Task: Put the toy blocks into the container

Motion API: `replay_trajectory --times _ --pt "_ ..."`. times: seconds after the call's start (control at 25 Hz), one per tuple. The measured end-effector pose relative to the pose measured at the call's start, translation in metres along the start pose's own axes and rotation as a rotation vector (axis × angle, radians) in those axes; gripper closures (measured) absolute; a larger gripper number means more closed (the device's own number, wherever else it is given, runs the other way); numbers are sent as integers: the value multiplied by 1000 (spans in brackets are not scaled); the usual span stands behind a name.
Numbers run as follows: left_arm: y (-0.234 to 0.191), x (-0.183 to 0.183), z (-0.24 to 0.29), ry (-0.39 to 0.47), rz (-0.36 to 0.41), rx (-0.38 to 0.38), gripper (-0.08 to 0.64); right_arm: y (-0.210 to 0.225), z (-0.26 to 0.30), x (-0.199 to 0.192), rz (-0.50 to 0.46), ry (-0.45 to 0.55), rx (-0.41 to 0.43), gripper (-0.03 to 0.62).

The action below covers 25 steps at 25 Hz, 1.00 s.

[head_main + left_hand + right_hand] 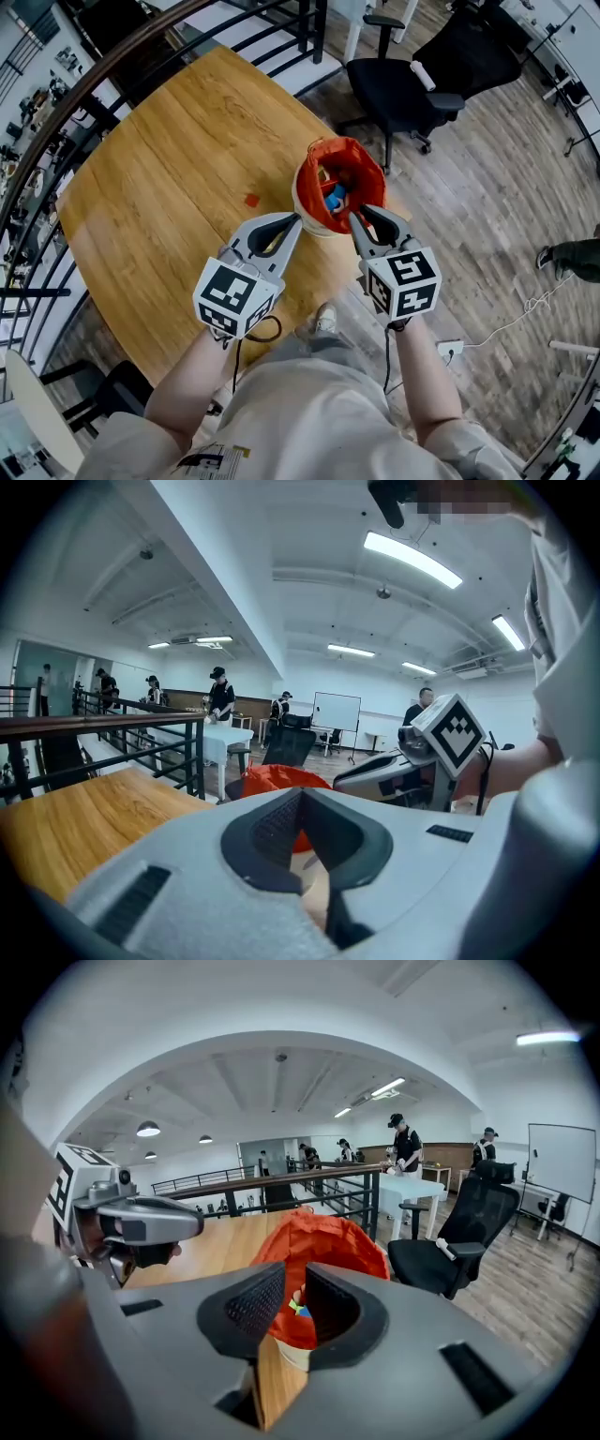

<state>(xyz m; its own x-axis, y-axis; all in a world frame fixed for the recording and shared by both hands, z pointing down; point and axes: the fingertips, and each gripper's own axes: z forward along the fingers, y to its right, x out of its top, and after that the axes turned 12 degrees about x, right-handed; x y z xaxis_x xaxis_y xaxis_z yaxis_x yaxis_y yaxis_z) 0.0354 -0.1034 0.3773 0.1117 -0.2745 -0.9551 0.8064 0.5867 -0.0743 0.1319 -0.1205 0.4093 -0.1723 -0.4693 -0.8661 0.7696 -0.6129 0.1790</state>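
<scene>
1. Container, orange fabric-lined round tub (343,143), held coloured toy blocks (335,198); a small red square piece (250,200) lay left of it.
2. Left gripper (296,218), tips together, and right gripper (355,217), narrowly parted, empty, sat at its near rim; left nearer that piece.

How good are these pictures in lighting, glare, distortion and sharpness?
Head view: even indoor light, a mild sheen on the wooden table, the railing curved by the wide lens, the orange container sharp. Left gripper view: heavy fisheye with black corners, ceiling lamps blown out, a mosaic patch at the top. Right gripper view: the same fisheye and black corners; the office chair looks clear.
</scene>
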Motion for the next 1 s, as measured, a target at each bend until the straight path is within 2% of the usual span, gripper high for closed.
replay_trajectory --times 0.36,0.64,1.0 --pt "8 22 -33 66 45 28 548 -39 -48 44 -82 221 22 541" --pt "20 41 -65 125 84 44 548 -68 -74 50 -112 259 46 555" --pt "43 46 -99 192 39 1 548 -98 -105 59 -151 325 51 561"
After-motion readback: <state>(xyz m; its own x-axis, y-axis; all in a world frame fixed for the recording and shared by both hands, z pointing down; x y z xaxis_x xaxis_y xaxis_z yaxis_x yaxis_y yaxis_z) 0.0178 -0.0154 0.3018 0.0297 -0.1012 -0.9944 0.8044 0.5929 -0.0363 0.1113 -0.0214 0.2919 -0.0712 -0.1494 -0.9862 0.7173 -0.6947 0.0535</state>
